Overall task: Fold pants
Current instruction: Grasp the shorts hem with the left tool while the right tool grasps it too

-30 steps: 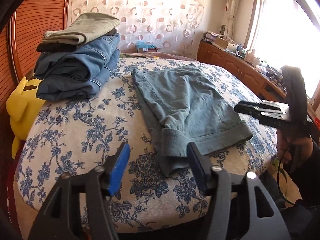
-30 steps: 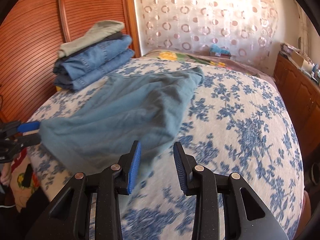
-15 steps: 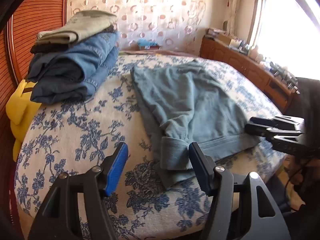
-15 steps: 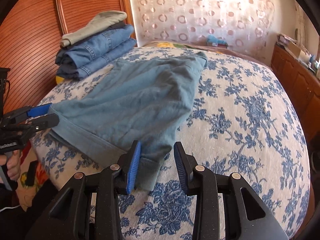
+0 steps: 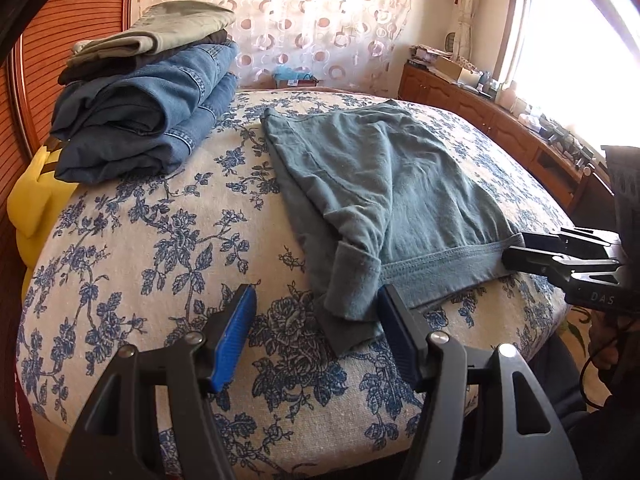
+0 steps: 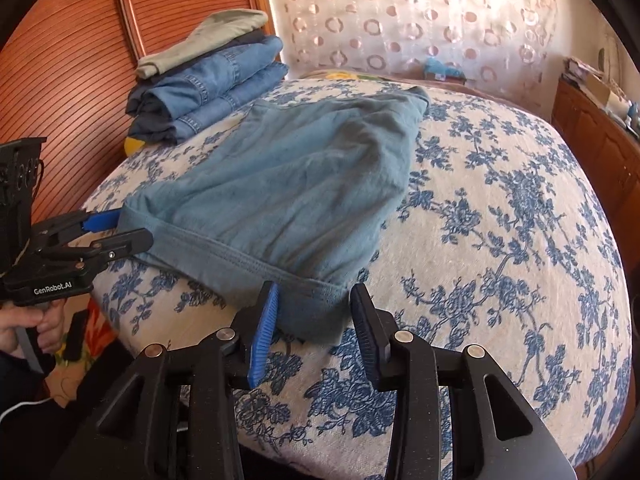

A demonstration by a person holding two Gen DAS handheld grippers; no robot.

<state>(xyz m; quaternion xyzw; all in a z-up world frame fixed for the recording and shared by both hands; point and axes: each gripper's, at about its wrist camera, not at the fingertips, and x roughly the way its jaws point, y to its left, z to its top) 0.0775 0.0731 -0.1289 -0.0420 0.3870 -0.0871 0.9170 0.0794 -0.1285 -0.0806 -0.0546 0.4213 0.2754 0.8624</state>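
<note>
A pair of teal-grey pants lies flat on the flowered bed cover, hem toward me. My left gripper straddles the hem's near left corner. Its jaws are closing, and the cloth lies beside the right pad without being pinched. In the right wrist view that gripper sits at the left end of the pants. My right gripper is open around the hem's right corner, with a gap between the cloth and its right pad. The left wrist view shows it at the hem's far end.
A stack of folded jeans and other clothes sits at the back left by the wooden headboard, with something yellow beside it. A wooden cabinet runs under the window on the right. A hand grips the left tool.
The right gripper has come down from beside the bed to the hem's right corner. The left gripper edged toward the left corner and its jaws narrowed slightly. The pants have settled flat.
</note>
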